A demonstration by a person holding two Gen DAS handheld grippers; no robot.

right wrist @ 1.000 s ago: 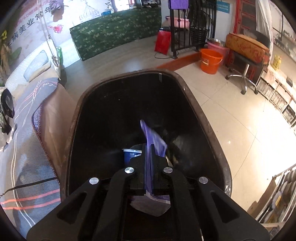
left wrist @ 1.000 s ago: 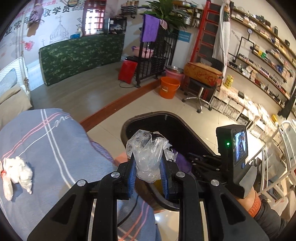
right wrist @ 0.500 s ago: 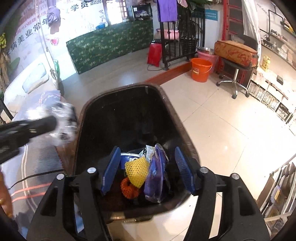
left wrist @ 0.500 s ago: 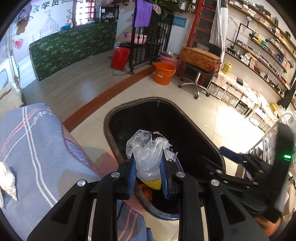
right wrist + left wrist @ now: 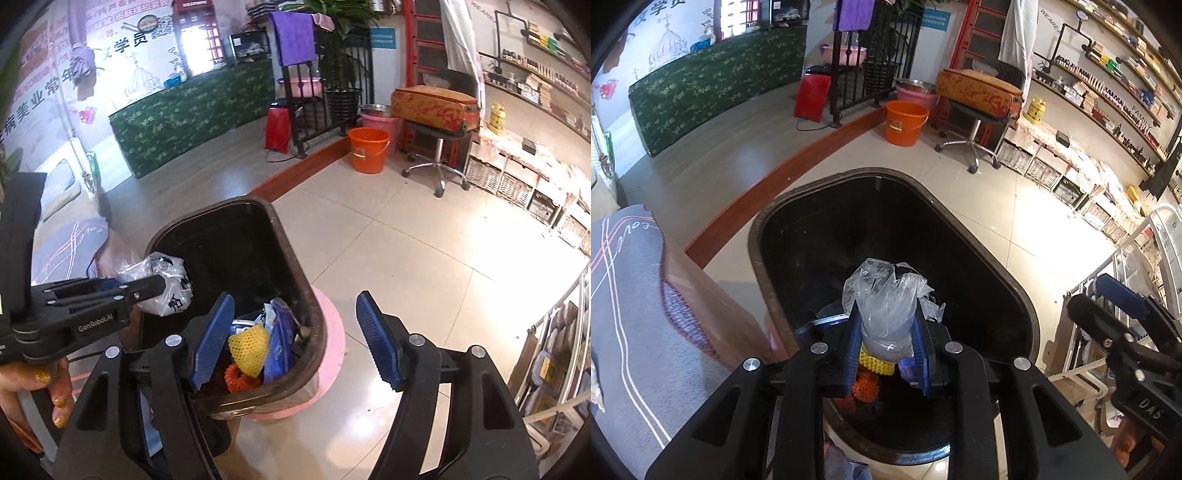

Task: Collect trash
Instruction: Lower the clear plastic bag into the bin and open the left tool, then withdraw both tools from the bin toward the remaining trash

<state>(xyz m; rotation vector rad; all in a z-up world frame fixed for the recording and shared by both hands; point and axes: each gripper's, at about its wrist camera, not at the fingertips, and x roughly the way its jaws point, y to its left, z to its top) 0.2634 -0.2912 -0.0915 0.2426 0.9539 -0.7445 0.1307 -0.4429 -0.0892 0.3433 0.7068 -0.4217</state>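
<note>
Left gripper [image 5: 886, 345] pinches a crumpled clear plastic bag [image 5: 886, 302] between its blue pads, held over the mouth of the dark oval trash bin [image 5: 768, 258]. Right gripper [image 5: 295, 339] has just been opening; jaws spread wide, nothing between the pads. Below and just ahead of its left finger, inside the bin: yellow foam net [image 5: 248, 347], orange foam net [image 5: 236, 378], purple-blue wrapper [image 5: 279, 343]. Bin stands on a pink round base [image 5: 332, 354].

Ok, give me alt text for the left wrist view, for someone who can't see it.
The left gripper holds a crumpled clear plastic bag over an open black bin that has yellow and orange net trash inside. The right gripper is open at the right edge, and an orange bucket stands on the tiled floor beyond.
</note>
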